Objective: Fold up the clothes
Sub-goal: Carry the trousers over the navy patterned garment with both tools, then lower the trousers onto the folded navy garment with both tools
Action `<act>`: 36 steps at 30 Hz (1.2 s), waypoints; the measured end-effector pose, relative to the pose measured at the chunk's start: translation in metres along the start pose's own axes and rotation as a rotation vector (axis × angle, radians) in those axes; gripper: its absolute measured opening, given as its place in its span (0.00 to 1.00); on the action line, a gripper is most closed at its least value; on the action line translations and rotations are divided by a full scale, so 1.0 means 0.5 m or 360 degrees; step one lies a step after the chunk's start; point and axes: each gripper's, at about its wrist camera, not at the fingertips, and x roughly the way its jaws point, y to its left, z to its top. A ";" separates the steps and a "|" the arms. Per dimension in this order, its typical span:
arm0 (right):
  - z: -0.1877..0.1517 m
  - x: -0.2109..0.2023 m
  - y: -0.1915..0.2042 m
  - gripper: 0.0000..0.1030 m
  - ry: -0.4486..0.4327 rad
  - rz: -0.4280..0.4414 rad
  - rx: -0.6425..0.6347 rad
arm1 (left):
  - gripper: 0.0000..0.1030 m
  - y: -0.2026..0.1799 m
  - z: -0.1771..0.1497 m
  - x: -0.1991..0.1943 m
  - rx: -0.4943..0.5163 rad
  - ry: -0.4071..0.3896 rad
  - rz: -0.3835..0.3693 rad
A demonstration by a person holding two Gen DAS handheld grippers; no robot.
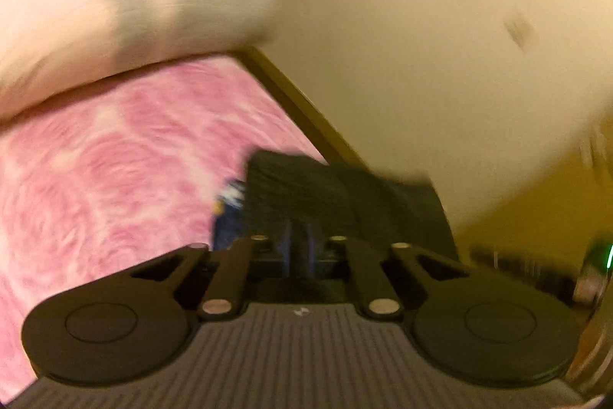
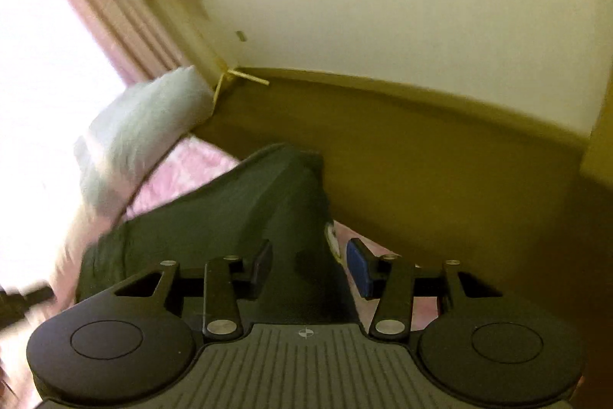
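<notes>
Cream walls and a brown bed frame point(image 2: 440, 156) ringed a bed with a pink sheet point(image 1: 107, 156) and a white pillow point(image 1: 126, 6) at upper left of both views. Dark garment point(image 2: 230, 213) lay on the sheet, lower centre, long axis running from the lower left up toward the frame's centre in the right wrist view. Left tongs point(image 1: 300, 240) were pressed together, pinching a garment edge right at the tips. Right tongs point(image 2: 308, 269) were spread, cloth running between the fingers, not pinched. Left hand already had it; right looked next to close, cloth dead ahead. Heavy blur, so contact detail was unclear.
</notes>
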 end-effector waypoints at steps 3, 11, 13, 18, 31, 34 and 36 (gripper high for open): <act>-0.048 -0.016 0.050 0.31 0.0037 -0.0002 -0.0190 | 0.01 -0.012 -0.036 0.038 0.0101 0.0094 0.0073; -0.148 0.053 0.055 0.28 0.0235 -0.0138 -0.0386 | 0.03 -0.016 -0.099 0.095 0.0278 0.0166 0.0232; -0.143 0.065 0.046 0.28 0.0263 -0.0135 -0.0321 | 0.03 -0.019 -0.096 0.101 0.0257 0.0179 0.0258; -0.107 0.039 0.046 0.28 0.0273 -0.0111 -0.0260 | 0.03 -0.067 -0.046 0.057 0.0237 0.0135 0.0328; 0.058 0.155 0.064 0.28 -0.0027 -0.0070 -0.0345 | 0.02 -0.084 0.082 0.212 0.0413 0.0027 0.0360; 0.072 0.211 0.063 0.28 -0.0054 -0.0111 -0.0379 | 0.03 -0.058 0.071 0.243 0.0362 0.0008 0.0371; 0.073 0.238 0.059 0.28 -0.0065 -0.0104 -0.0355 | 0.03 -0.042 0.060 0.260 0.0344 -0.0022 0.0384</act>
